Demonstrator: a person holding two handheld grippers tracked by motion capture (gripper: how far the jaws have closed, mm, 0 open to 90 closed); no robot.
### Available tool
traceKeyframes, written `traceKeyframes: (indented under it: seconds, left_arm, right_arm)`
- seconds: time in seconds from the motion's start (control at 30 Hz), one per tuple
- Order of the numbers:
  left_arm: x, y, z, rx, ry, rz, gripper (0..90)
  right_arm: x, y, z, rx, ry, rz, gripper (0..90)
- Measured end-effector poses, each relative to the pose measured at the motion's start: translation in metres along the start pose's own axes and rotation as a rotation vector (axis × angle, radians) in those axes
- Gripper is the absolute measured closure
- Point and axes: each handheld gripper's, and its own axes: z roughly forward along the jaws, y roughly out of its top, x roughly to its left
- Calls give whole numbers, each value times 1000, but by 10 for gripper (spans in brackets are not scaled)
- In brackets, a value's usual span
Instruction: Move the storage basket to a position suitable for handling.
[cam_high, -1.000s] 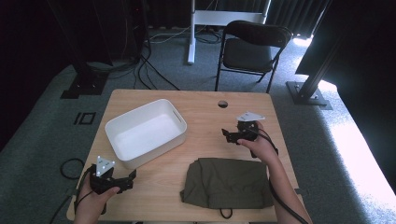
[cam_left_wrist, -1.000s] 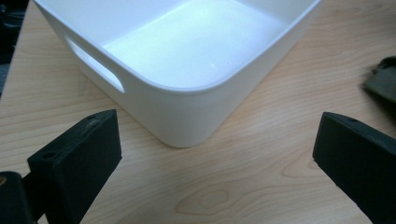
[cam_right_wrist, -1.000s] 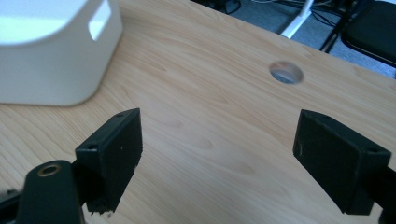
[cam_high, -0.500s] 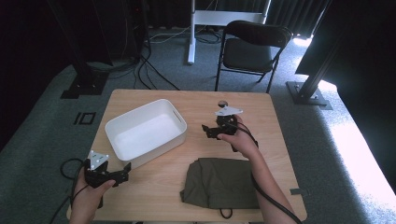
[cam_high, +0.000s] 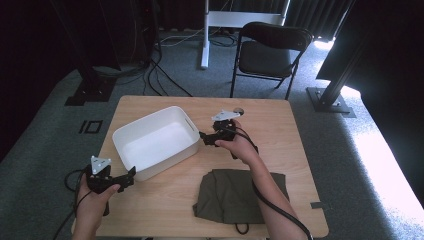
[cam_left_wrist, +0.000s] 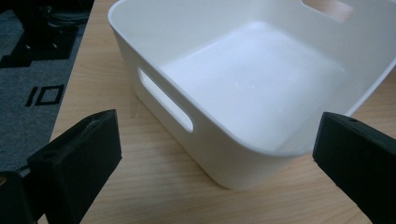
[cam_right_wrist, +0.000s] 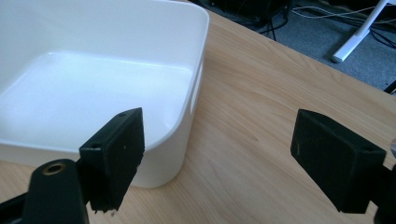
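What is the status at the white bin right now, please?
Left tool and right tool open, flanking white bin, not touching. Bin empty. Olive cloth folded nearby, not in the way.

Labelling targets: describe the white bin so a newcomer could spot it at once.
On the wooden table, look at the left half, between the two tools. The white bin sits there: rectangular, open-topped, empty, with slot handles in its ends. Its only neighbour is a flat, dark olive folded cloth.

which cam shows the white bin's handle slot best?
Left gripper view: the white bin sits close, its handle slot facing the camera. Right gripper view shows a slot edge-on; in the high view it's tiny.
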Motion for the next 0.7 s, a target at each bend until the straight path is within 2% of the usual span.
traceKeyframes:
  seconds: [0.23, 0.37, 0.6, 0.7]
  left_arm:
    - [2, 7, 10, 2, 13, -22, 22]
    - [4, 10, 15, 12, 38, -23, 22]
    - [4, 11, 25, 29, 62, -18, 22]
    - [5, 10, 30, 39, 65, -25, 22]
  right_arm:
    - [8, 6, 18, 15, -2, 4, 172]
    - [10, 6, 27, 37, -20, -20, 172]
    - [5, 4, 40, 61, -65, -40, 172]
    - [4, 3, 42, 60, -59, -26, 171]
